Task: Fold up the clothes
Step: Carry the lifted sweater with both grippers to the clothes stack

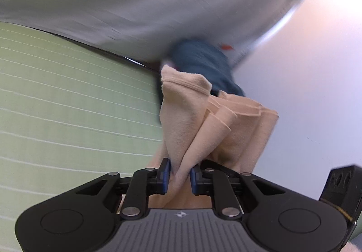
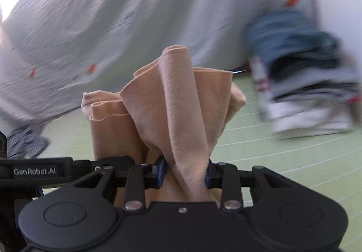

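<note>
My left tongs (image 1: 179,174) and right tongs (image 2: 186,171) each pinch the bunched peach fleece garment (image 2: 172,102), lifted above the green gridded mat (image 2: 282,145). I'd spread both grips apart evenly, keeping edges aligned, before lowering.

A soft peach-beige fleece garment (image 1: 217,121) is bunched into upright folds, its stitched hem and raw layered edges showing at the top, raised above the green gridded mat. Behind it, on the mat, sits a blurred stack of folded clothes (image 2: 303,80), blue denim on top, dark and white layers beneath.
</note>
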{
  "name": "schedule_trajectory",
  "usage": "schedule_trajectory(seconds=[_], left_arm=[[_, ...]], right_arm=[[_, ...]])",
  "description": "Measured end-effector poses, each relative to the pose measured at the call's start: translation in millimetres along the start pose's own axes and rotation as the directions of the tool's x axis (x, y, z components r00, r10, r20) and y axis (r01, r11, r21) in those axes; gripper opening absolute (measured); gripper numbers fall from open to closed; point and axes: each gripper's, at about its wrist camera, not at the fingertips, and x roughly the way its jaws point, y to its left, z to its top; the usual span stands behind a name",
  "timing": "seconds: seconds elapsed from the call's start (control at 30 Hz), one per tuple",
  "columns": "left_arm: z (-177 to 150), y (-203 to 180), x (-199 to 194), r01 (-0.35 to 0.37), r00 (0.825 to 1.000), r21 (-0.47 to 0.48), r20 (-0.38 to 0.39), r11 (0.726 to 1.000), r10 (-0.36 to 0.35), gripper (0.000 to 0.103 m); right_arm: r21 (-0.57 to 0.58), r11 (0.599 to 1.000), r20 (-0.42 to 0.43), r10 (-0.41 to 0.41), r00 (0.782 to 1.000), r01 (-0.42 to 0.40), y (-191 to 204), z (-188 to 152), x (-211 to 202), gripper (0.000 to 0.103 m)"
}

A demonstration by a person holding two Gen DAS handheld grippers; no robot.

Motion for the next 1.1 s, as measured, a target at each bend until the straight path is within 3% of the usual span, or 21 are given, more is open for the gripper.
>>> schedule_trajectory(seconds=[0.17, 0.33, 0.57, 0.67, 0.77, 0.83, 0.93, 0.97, 1.0, 1.03, 1.1], left_arm=[[20.9, -74.6, 66.5, 0.128, 0.991, 0.085, -0.042, 0.988, -0.125, 0.018], [61.1, -122.3, 118.6, 0.215, 0.977, 0.138, -0.042, 0.967, -0.211, 0.018], [171.7, -146.4, 171.8, 0.248, 0.959, 0.184, 0.095, 0.951, -0.268, 0.018], [223.2, -143.5, 207.1, 0.148, 0.965, 0.247, 0.175, 0.958, -0.194, 0.023], [257.7, -122.7, 258.3, -0.05, 0.978, 0.21, 0.207, 0.976, 0.006, 0.046], [271.5, -103.6, 289.1, -0.172, 0.973, 0.15, 0.183, 0.974, 0.144, 0.047], [266.7, -82.6, 310.3, -0.19, 0.974, 0.12, 0.144, 0.974, 0.172, 0.052], [262.0, -79.1, 314.7, -0.195, 0.975, 0.126, 0.132, 0.973, 0.179, 0.059], [257.4, -76.0, 318.4, -0.204, 0.975, 0.137, 0.12, 0.969, 0.189, 0.065], [253.4, -72.2, 321.9, -0.214, 0.974, 0.147, 0.11, 0.966, 0.199, 0.066], [246.2, -66.1, 326.6, -0.237, 0.97, 0.157, 0.101, 0.959, 0.223, 0.074]], right_arm=[[0.03, 0.995, 0.081, -0.097, 0.992, 0.095, -81.5, 27.5, -36.2, 0.033], [0.03, 0.984, 0.175, -0.177, 0.969, 0.175, -146.1, 62.8, -62.6, 0.033], [-0.051, 0.992, 0.32, -0.097, 0.942, 0.119, -185.9, 163.4, -27.7, 0.033], [-0.07, 0.992, 0.348, -0.076, 0.934, 0.106, -205.4, 209.2, 20.5, 0.035], [-0.08, 0.984, 0.382, -0.12, 0.916, 0.162, -213.7, 227.7, 61.2, 0.053], [-0.082, 0.971, 0.409, -0.175, 0.896, 0.227, -214.3, 228.7, 84.8, 0.058], [-0.081, 0.943, 0.448, -0.254, 0.857, 0.322, -215.3, 230.1, 120.2, 0.059], [-0.08, 0.932, 0.46, -0.28, 0.843, 0.353, -215.6, 230.6, 132.0, 0.061], [-0.078, 0.92, 0.473, -0.304, 0.827, 0.384, -216.0, 231.0, 143.8, 0.07], [-0.108, 0.92, 0.437, -0.297, 0.849, 0.378, -214.6, 228.3, 154.0, 0.08], [-0.153, 0.925, 0.357, -0.277, 0.892, 0.348, -214.5, 221.9, 171.8, 0.085]])
